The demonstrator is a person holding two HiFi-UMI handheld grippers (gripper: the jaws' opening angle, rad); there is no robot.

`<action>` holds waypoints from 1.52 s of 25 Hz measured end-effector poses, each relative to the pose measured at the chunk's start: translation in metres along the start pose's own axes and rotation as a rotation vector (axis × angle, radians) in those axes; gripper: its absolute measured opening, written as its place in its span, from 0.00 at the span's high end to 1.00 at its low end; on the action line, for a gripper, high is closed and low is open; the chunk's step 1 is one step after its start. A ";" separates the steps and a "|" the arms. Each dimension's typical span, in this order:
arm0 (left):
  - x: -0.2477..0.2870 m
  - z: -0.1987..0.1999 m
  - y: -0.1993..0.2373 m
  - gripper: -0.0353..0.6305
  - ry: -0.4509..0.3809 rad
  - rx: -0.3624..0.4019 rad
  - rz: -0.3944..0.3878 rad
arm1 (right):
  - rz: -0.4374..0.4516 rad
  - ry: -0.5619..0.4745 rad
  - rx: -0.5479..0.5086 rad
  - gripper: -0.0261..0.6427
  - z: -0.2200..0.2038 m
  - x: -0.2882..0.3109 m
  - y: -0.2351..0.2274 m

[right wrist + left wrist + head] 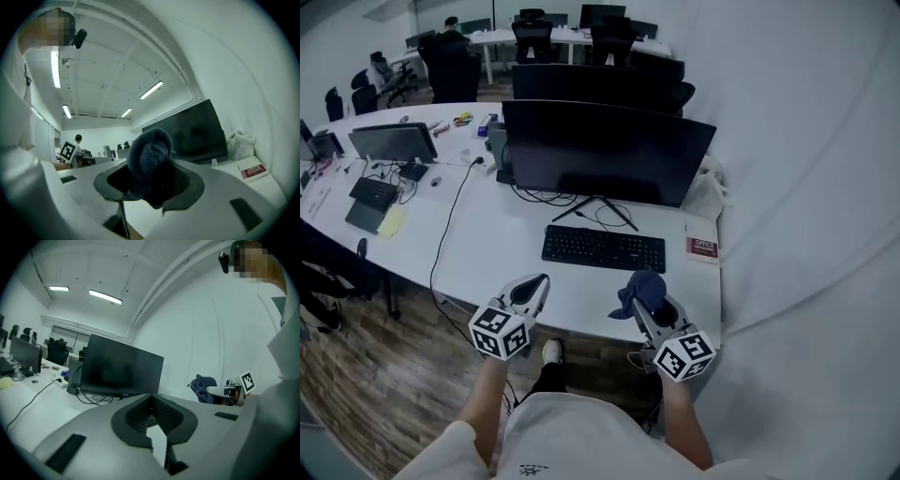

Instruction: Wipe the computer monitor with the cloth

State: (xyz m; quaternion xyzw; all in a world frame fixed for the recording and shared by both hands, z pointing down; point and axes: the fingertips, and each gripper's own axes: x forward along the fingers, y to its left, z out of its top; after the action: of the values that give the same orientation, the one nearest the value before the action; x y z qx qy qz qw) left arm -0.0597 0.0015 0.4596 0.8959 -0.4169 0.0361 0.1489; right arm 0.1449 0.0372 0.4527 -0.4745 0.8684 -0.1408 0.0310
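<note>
From the head view, both grippers hung at the near edge of the desk (487, 246), in front of the keyboard (603, 249). The monitor (605, 150) stood upright behind it, toward the far edge.

The left gripper view showed the left gripper (151, 399) with its jaws together and nothing between them.

The right gripper view showed the right gripper (153, 174) clamped on the bunched dark blue cloth (147, 152).

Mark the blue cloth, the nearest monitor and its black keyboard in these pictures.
blue cloth (643, 289): head view, on its bunched middle.
monitor (600, 150): head view, centre of the dark screen.
black keyboard (603, 249): head view, middle key rows.
</note>
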 end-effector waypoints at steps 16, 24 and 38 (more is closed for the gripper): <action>0.066 0.080 0.146 0.93 -0.044 0.025 -0.024 | 0.121 -0.008 -0.100 0.68 0.056 0.218 0.024; 0.082 0.134 0.210 0.93 -0.094 0.042 0.014 | 0.217 -0.035 -0.183 0.68 0.105 0.328 0.057; 0.091 0.215 0.271 0.93 -0.198 0.074 0.152 | 0.351 -0.054 -0.317 0.67 0.183 0.462 0.100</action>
State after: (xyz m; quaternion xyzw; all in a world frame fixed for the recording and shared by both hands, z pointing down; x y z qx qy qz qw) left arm -0.2191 -0.2942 0.3363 0.8657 -0.4949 -0.0261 0.0705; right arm -0.1553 -0.3357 0.2871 -0.3190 0.9476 0.0176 0.0030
